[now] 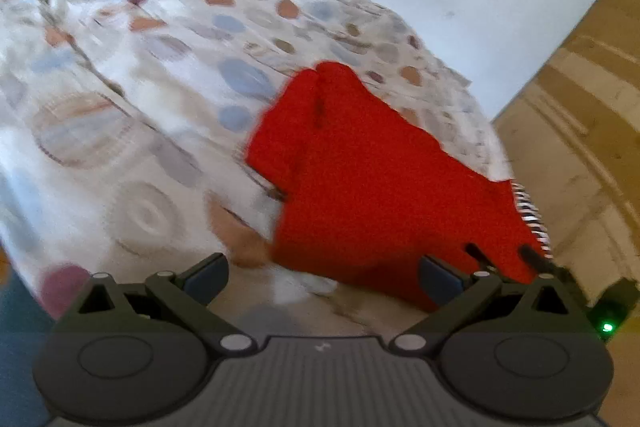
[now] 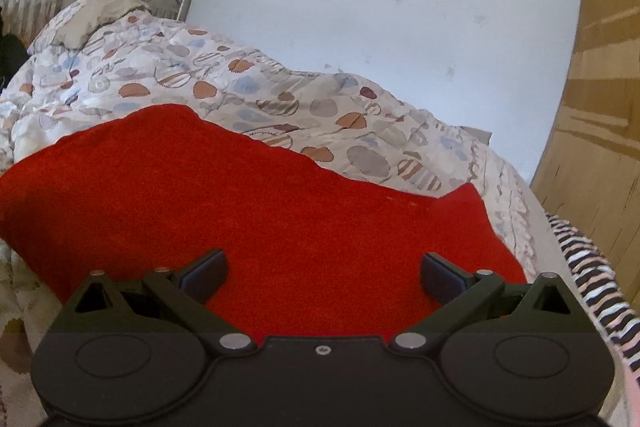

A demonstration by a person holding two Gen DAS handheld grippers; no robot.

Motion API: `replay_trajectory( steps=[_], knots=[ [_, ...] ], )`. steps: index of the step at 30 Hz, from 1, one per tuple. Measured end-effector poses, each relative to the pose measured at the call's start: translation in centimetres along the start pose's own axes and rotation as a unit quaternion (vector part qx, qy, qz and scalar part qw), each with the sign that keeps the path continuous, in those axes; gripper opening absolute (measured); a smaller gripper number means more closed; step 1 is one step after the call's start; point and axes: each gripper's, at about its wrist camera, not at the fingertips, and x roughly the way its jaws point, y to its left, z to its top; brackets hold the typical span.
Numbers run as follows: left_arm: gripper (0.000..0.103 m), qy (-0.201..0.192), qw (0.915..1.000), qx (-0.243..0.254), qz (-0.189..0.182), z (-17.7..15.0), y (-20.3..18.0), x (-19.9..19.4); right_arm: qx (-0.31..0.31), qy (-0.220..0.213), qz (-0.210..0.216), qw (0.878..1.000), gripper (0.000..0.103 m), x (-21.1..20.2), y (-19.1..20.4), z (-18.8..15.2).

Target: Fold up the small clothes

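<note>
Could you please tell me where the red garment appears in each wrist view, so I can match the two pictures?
Left wrist view: red garment, right of centre, on the patterned bedspread.
Right wrist view: red garment fills the lower middle, just beyond the jaws.
Shared landmark: striped cloth, at the garment's right.

bed [image 2: 360, 131] | patterned quilt cover | red garment [image 2: 248, 211] lying flat on it

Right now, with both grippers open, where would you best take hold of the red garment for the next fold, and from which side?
Probably the pointed corner of the red garment, at its right end by the striped cloth. It is a thin, flat tip lying free on the patterned bedspread. The right gripper, open over the cloth, could come in low from the near edge.
</note>
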Motion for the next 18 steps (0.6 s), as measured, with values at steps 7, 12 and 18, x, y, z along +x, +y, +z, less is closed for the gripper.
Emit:
replay_trajectory(
  steps=[7, 12, 18],
  knots=[
    [0.102, -0.011, 0.9978, -0.021, -0.061, -1.4, -0.9, 2.4, 0.026, -0.010, 0.010, 1.000, 0.102, -0.2, -0.5, -0.5],
    [0.102, -0.004, 0.9947, -0.074, -0.071, -1.5, 0.1, 4.7, 0.032, -0.012, 0.014, 0.999, 0.103, -0.2, -0.7, -0.6],
    [0.103, -0.025, 0.9955, -0.066, -0.063, -1.1, 0.1, 6.2, 0.034, -0.015, 0.014, 0.999, 0.103, -0.3, -0.8, -0.8]
  ],
)
